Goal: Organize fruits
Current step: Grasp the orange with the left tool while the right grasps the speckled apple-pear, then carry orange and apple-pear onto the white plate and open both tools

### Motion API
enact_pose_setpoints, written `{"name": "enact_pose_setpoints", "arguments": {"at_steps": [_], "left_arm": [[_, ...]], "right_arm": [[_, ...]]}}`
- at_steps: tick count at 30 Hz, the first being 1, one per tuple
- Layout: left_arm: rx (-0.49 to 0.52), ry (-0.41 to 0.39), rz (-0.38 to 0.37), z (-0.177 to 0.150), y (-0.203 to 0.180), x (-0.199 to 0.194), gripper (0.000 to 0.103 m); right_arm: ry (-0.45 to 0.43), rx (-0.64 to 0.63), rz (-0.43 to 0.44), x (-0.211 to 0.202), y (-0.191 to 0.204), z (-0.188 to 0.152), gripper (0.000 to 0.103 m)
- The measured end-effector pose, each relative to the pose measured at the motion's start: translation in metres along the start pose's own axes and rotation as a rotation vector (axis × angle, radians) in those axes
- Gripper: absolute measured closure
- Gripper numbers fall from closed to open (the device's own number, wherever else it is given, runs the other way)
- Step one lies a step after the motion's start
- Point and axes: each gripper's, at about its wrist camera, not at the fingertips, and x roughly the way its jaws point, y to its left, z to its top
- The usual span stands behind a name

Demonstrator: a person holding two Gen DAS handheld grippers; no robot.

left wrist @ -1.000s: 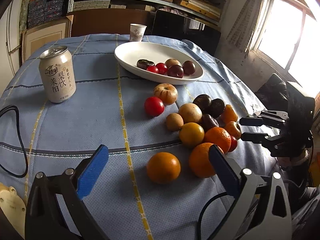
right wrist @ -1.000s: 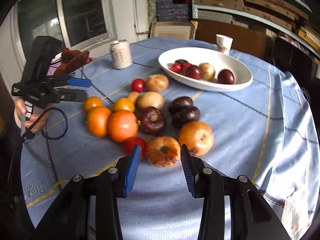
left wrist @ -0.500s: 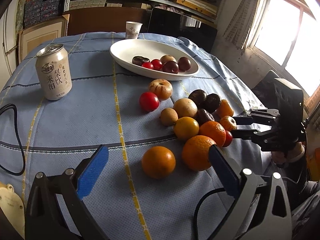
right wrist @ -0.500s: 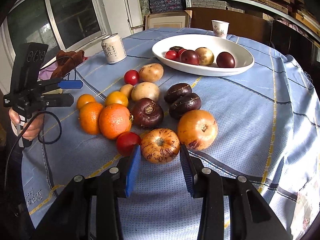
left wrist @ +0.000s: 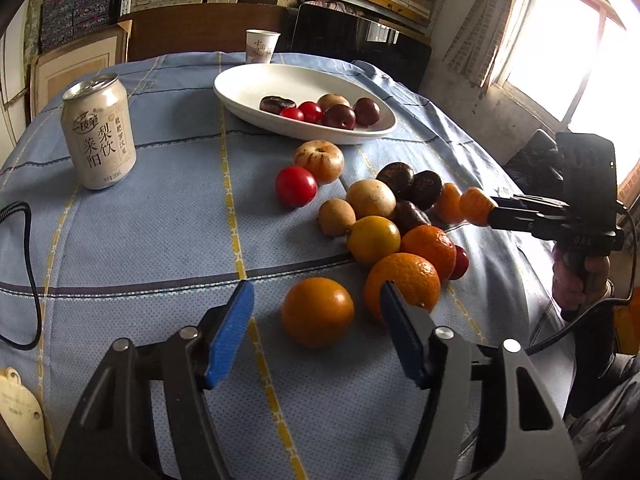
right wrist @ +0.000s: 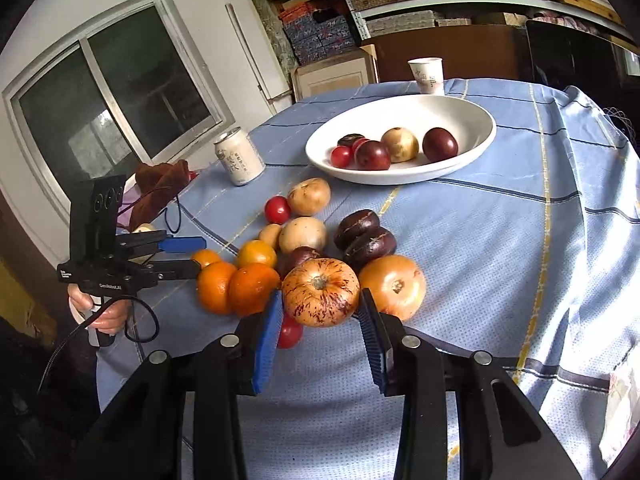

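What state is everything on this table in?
Left tool, closing, orange between its jaws, not gripped.
Right tool, shut on speckled fruit.
White dish, partly filled with fruit.
Can, upright.
Paper cup, upright.

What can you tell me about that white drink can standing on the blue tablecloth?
The white metal drink can is a slim cylinder with a silvery top whose pull tab looks unopened, and dark Chinese characters printed down its side. It stands upright on the blue checked tablecloth, off to one side of the white oval bowl and apart from the fruit. Nothing touches it but the cloth.
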Motion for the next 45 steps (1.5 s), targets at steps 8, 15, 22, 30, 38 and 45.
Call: {"name": "enact_pose_setpoints", "arguments": {"at_steps": [8,15,22,30,38,45], "left_arm": [[0.013,0.037,0.009,-0.001,-0.002,0.009,0.051],[0.004,0.061,0.024,-0.001,0.000,0.015,0.053],[0.021,0.063,0.008,-0.001,-0.003,0.016,0.065],[0.015,0.061,0.003,-0.002,-0.002,0.015,0.065],[-0.046,0.025,-0.032,0.002,0.006,0.008,0.065],[-0.084,-0.011,-0.006,0.033,0.011,0.005,0.065]], "right_arm": [[-0.003,-0.011,-0.002,-0.002,0.002,-0.001,0.064],[0.003,-0.020,-0.013,-0.001,0.004,-0.001,0.064],[0.004,-0.027,-0.021,-0.001,0.005,-0.002,0.064],[0.004,-0.027,-0.020,0.000,0.004,-0.002,0.064],[-0.025,0.008,0.021,-0.003,-0.003,0.000,0.064],[-0.093,0.087,0.084,0.002,-0.012,0.020,0.064]]}}
